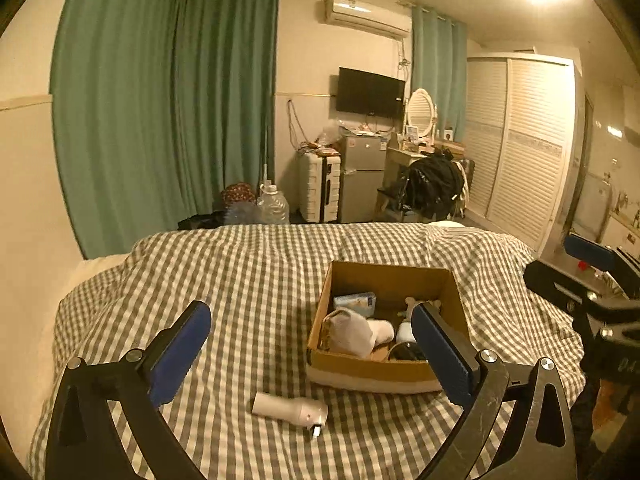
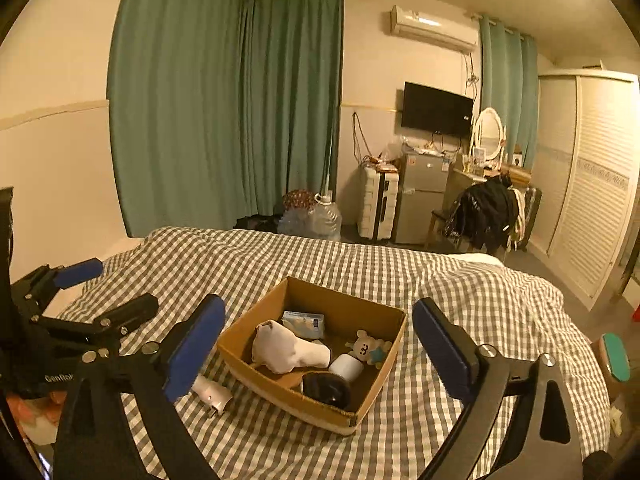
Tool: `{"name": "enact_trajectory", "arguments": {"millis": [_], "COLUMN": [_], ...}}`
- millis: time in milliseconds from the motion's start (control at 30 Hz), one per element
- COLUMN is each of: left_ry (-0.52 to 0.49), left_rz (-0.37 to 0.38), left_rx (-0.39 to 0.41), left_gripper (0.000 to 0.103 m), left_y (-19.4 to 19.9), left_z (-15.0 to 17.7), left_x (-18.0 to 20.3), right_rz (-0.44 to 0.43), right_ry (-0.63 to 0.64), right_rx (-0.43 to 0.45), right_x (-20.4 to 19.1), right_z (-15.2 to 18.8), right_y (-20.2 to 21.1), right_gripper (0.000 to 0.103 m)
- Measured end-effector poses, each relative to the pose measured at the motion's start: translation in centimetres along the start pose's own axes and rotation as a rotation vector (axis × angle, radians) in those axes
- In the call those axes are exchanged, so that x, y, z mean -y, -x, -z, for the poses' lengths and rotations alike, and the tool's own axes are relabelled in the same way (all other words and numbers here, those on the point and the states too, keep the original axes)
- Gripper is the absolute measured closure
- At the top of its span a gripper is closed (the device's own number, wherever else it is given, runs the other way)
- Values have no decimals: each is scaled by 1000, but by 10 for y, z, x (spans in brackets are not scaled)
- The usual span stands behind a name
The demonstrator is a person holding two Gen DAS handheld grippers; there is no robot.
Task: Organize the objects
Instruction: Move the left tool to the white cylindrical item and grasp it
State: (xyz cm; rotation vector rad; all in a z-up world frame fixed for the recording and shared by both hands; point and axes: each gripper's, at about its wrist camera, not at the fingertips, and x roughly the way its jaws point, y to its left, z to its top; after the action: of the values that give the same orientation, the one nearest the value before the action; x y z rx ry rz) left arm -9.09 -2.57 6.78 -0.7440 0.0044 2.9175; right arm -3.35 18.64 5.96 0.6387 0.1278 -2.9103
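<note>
Checked bedding covers the bed (image 1: 260, 280), where a cardboard box (image 1: 372, 372) holding a white sock (image 1: 348, 334), a small toy bear (image 2: 365, 346) and other bits sits beside a white plug adapter (image 1: 290, 409), both the left gripper (image 1: 312, 344) and right gripper (image 2: 320, 340) hovering spread wide, holding nothing.

right gripper (image 2: 320, 348) wide apart, empty | cardboard box (image 2: 280, 394) on checked bed (image 2: 280, 256) | white charger (image 2: 212, 394) beside box
</note>
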Motion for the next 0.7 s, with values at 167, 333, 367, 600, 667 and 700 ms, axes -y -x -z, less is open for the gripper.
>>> {"name": "enact_trajectory", "arguments": {"millis": [167, 333, 367, 600, 667, 700], "left_ry": [14, 32, 31, 24, 27, 36], "left_rz": [-61, -131, -142, -199, -210, -212], "left_rx": [-44, -116, -134, -292, -325, -348], "left_gripper": [0, 0, 0, 0, 0, 0], "left_y": [-7, -40, -48, -110, -124, -132], "left_z": [26, 63, 70, 118, 127, 133], "left_x": [-1, 0, 1, 11, 12, 12], "right_rz": [3, 17, 25, 39, 29, 20], "right_ry": [7, -18, -21, -37, -58, -71], "right_rx": [-30, -103, -117, -214, -241, -257], "right_x": [-9, -7, -7, -2, 1, 3], "right_z": [26, 63, 70, 112, 121, 126], "right_y": [0, -26, -33, -75, -85, -90], "right_gripper": [4, 4, 4, 4, 4, 4]}}
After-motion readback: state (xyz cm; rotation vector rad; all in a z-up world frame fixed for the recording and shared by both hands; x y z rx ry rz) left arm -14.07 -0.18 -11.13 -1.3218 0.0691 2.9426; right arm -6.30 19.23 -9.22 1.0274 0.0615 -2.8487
